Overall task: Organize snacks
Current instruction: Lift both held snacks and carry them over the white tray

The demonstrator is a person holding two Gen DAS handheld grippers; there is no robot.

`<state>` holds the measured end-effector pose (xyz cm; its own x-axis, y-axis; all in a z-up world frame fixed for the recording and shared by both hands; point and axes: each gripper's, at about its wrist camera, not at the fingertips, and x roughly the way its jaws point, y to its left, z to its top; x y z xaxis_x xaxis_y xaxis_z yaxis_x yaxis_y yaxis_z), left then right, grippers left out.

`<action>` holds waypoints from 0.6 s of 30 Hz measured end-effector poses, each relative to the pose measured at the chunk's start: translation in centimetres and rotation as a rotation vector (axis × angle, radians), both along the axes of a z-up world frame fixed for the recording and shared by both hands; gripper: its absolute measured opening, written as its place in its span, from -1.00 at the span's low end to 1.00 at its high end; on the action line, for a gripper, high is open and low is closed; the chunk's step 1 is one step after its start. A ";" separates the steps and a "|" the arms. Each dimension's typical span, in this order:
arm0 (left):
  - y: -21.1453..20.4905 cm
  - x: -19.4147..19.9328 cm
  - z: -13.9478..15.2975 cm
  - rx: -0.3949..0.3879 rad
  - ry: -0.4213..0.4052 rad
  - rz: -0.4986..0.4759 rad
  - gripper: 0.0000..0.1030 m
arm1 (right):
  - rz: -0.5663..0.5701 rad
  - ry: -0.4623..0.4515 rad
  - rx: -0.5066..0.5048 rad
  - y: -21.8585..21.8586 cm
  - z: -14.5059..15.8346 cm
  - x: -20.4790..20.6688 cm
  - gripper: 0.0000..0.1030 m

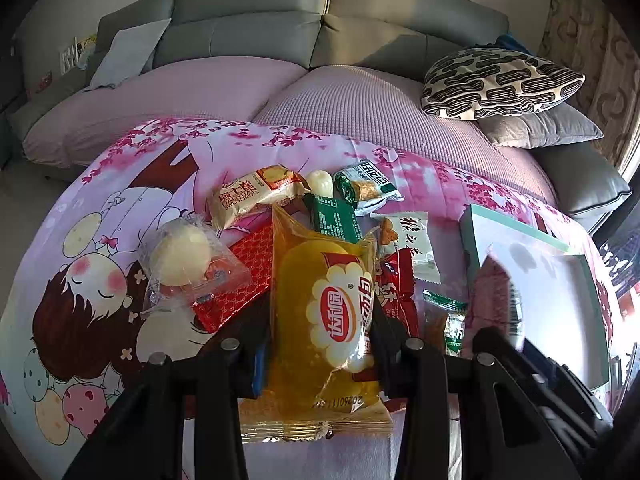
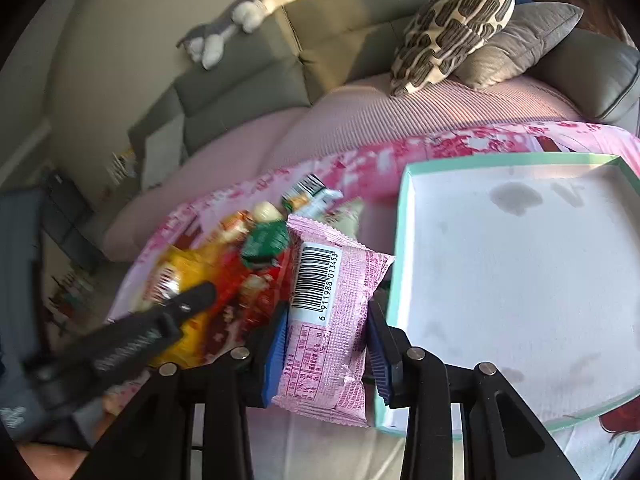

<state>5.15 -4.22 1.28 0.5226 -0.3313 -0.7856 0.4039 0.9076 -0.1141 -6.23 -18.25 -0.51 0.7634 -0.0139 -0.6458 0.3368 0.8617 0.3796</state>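
My left gripper (image 1: 320, 344) is shut on a yellow bread packet (image 1: 320, 312) above a heap of snacks (image 1: 320, 208) on the pink cartoon cloth. My right gripper (image 2: 326, 344) is shut on a pink snack packet (image 2: 328, 320) with a barcode, held at the left edge of the white box with a teal rim (image 2: 404, 216). The box inside is bare. In the left wrist view the box (image 1: 472, 220) lies at the right, and the pink packet (image 1: 496, 300) shows blurred over it. The left gripper (image 2: 192, 300) shows blurred in the right wrist view.
The heap holds a swiss roll packet (image 1: 256, 196), a clear-wrapped round cake (image 1: 184, 256), a red flat packet (image 1: 244, 280), green packets (image 1: 364, 184) and a white packet (image 1: 412, 240). Behind stands a grey sofa (image 1: 280, 32) with a patterned cushion (image 1: 500, 84).
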 end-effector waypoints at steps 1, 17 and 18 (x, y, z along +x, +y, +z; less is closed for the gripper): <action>-0.1 -0.1 0.1 0.002 -0.004 0.000 -0.18 | 0.001 -0.017 0.006 -0.1 0.3 -0.2 -0.23; -6.4 -4.6 1.8 -0.018 -0.083 -0.191 -0.18 | -0.199 -0.037 -0.039 -4.7 2.1 -4.5 -0.23; -7.0 -5.0 1.9 -0.018 -0.089 -0.212 -0.18 | -0.240 -0.026 -0.046 -5.6 2.1 -5.2 -0.23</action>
<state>0.11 -11.25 3.18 0.5071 -0.4544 -0.7324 0.5946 0.7996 -0.0845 -11.47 -23.86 1.55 0.7512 -0.2261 -0.6201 0.5245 0.7748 0.3529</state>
